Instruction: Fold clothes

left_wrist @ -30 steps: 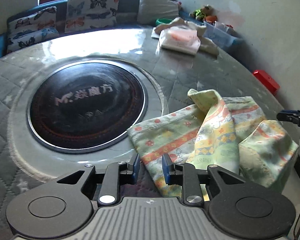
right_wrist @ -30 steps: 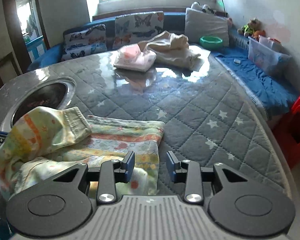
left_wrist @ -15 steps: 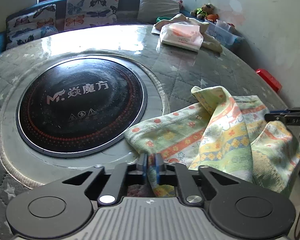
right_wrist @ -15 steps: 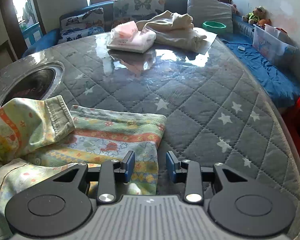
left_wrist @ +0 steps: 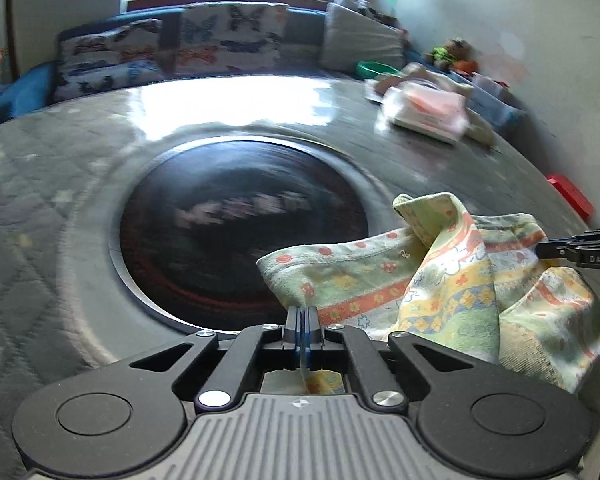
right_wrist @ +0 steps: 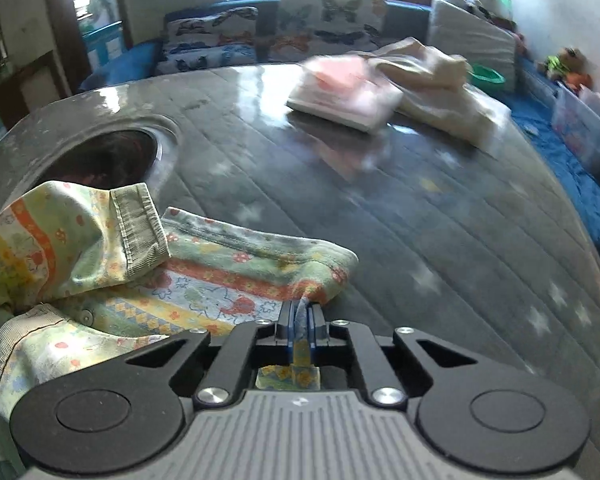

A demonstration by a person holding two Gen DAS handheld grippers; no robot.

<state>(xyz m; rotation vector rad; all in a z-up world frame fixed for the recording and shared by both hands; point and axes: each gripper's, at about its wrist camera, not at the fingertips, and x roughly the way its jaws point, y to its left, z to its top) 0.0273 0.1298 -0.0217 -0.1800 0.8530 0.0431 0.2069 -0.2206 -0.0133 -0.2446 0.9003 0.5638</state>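
A crumpled child's garment (left_wrist: 440,276) with green, yellow and orange printed bands lies on the grey quilted table near its front edge. My left gripper (left_wrist: 302,320) is shut on its left corner and lifts it a little. My right gripper (right_wrist: 300,320) is shut on the garment's (right_wrist: 204,280) right corner. A ribbed cuff (right_wrist: 140,224) is folded over on top. The right gripper's fingers (left_wrist: 580,250) show at the right edge of the left wrist view.
A round black cooktop (left_wrist: 236,232) is set into the table (right_wrist: 440,220) left of the garment. A folded pink and white pile (right_wrist: 344,92) and beige cloth (right_wrist: 440,92) lie at the far side. Butterfly cushions (right_wrist: 276,36) line a blue bench behind. A red stool (left_wrist: 570,196) stands at right.
Both grippers closed on the garment's corners: the left one half a second ago, the right one just now. Both views have risen and blur with motion, the corners lifting.
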